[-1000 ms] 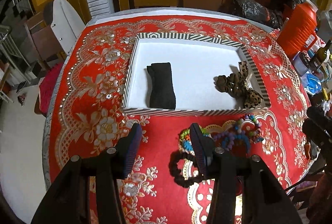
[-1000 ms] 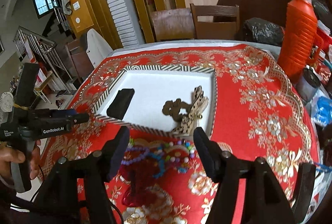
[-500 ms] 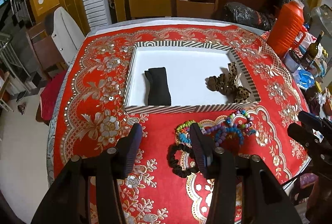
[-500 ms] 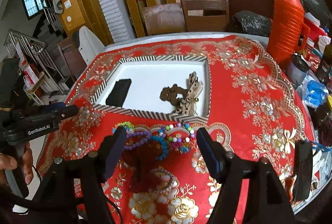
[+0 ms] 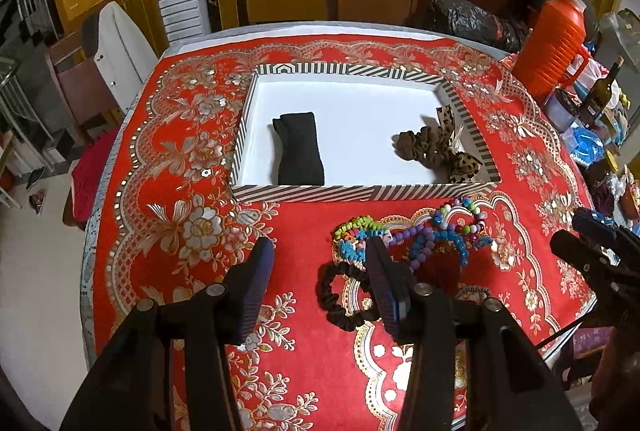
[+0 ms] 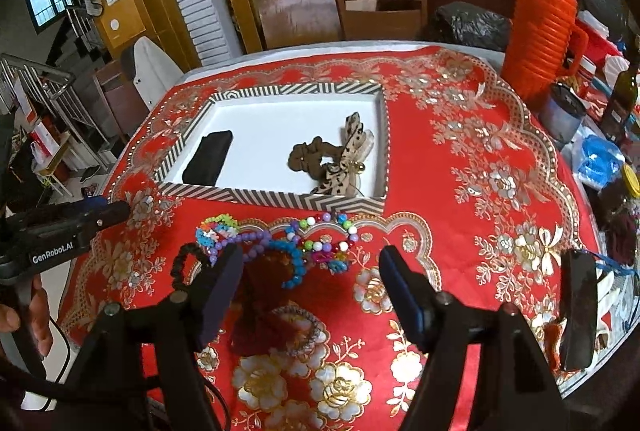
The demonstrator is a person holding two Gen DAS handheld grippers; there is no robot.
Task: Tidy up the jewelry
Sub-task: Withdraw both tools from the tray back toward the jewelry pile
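Beaded bracelets [image 6: 280, 247] heaped on red tablecloth [image 6: 460, 171], just outside striped tray [image 5: 360, 192]. Tray holds black folded cloth [image 5: 298, 151] and leopard scrunchie [image 5: 436, 147]. Left gripper [image 5: 318, 279] and right gripper [image 6: 310, 287]: jaws apart, empty.

"GenRobot.AI" on the left hand-held gripper [image 6: 105, 217]

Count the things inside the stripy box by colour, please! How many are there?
Black: 1, the folded black cloth
Brown: 1, the brown scrunchie
Leopard-spotted: 1, the leopard-spotted bow
Total: 3 things in the striped box
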